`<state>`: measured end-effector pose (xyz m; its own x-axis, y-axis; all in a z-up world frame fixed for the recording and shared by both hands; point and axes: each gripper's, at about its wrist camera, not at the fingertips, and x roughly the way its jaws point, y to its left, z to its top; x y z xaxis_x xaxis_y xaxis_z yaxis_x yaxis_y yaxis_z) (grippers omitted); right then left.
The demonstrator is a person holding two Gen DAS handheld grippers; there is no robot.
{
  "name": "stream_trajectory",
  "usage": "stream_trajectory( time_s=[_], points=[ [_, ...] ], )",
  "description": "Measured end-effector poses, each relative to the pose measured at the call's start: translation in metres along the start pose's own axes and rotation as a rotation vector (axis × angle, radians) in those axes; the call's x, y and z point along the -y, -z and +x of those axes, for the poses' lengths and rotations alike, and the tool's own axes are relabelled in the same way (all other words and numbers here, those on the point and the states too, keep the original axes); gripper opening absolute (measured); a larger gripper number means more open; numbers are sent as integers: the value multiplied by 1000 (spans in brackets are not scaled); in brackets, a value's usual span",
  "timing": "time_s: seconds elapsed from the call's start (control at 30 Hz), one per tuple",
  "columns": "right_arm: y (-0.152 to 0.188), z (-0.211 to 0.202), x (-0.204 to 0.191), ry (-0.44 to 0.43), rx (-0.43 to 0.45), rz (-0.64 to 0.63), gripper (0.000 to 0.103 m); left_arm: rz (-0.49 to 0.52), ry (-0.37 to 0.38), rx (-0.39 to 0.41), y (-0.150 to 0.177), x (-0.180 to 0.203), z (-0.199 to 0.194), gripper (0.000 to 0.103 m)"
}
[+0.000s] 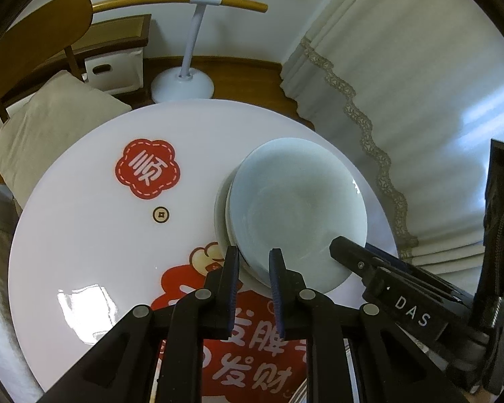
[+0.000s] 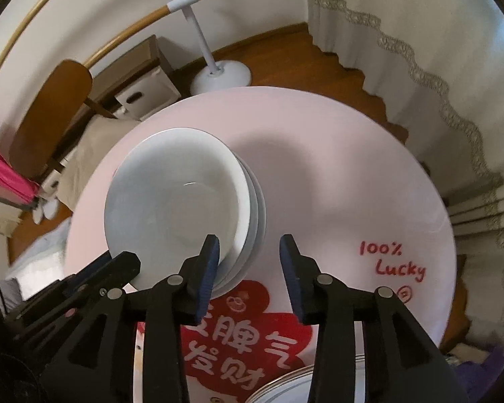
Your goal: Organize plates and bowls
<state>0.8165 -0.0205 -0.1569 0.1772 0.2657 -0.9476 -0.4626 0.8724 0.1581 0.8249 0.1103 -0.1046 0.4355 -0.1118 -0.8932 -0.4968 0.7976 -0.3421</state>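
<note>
Several white plates sit in one stack (image 2: 184, 201) on the round table (image 2: 352, 174), left of centre in the right wrist view and toward the right edge in the left wrist view. The upper plate is shifted sideways, so the rims do not line up.

Your left gripper (image 1: 253, 268) is at the near rim of the stack (image 1: 295, 208), jaws apart with a narrow gap and nothing held between them. Your right gripper (image 2: 248, 262) is open wider; its left finger lies across the stack's near edge, though contact cannot be confirmed. It holds nothing.

Another gold-rimmed plate (image 2: 285, 386) shows at the near edge, below the right gripper.

Risks, as judged: closing on the offset rim may catch only the top plate and drag it off the pile. Glazed surfaces are slick; a shallow bite could slip. Pushing from either side may shove the stack toward the table edge.
</note>
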Motion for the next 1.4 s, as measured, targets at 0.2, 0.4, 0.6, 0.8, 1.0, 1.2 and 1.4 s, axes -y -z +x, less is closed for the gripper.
stream_trajectory(
  time_s=[0.2,0.4,0.6,0.8,1.0,1.2,1.4],
  points=[
    [0,0,6,-38,-8,31,41,-11,-3,21,3,-5,-9,44],
    [5,-6,8,-62,-7,45,41,-15,-6,21,7,-14,-19,53],
    [13,-19,6,-64,6,43,44,7,-26,8,15,-24,-31,62],
    [36,-41,7,-55,29,62,52,68,-31,-14,25,-24,-49,64],
    [72,-72,11,-41,59,116,63,210,-13,-5,40,-16,-76,71],
    [115,-112,17,-10,96,160,77,301,26,11,63,-14,-109,78],
    [152,-141,18,-17,107,169,81,324,24,29,88,-14,-141,80]
  ],
)
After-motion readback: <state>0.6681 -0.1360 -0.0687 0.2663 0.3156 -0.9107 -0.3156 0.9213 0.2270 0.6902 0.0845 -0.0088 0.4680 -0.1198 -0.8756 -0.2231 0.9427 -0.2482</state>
